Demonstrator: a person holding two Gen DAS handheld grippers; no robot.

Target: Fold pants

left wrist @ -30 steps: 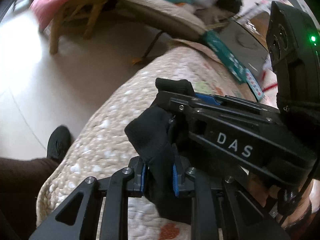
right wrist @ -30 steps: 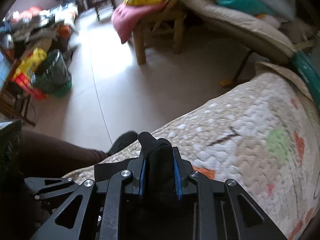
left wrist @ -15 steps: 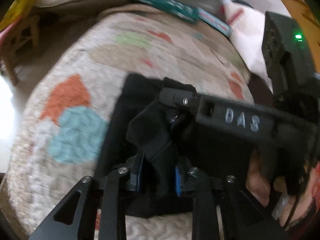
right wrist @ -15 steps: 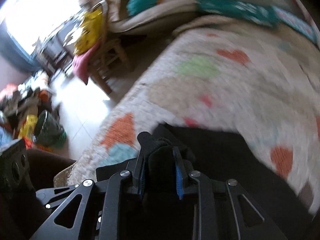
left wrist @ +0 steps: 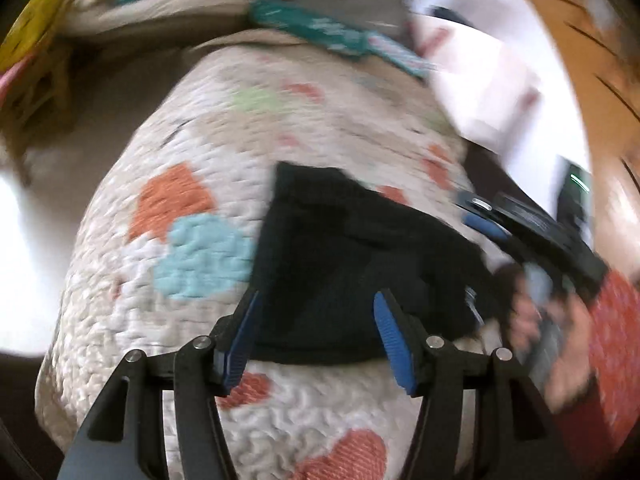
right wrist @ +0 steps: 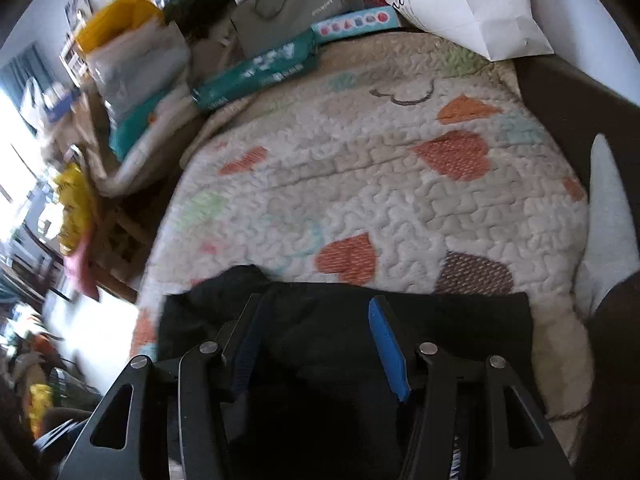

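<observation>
The folded black cloth pants lie on the white quilted heart-patterned bedspread, at its near edge. Beyond the bedspread's far edge lie a long teal cardboard box and, to the right, a white paper bag.

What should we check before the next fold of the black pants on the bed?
1. Left tool open: ok, nothing between its blue pads.
2. Right tool open: ok, it holds nothing.
3. Pants lying on the quilt: ok.
4. Pants lying smooth: not ok, the cloth is bunched near the far left corner.
5. Edges lined up: cannot tell, the picture is blurred and the tools hide the near part.
6. Room on the quilt past the pants: ok, bare quilt shows beyond them.
</observation>
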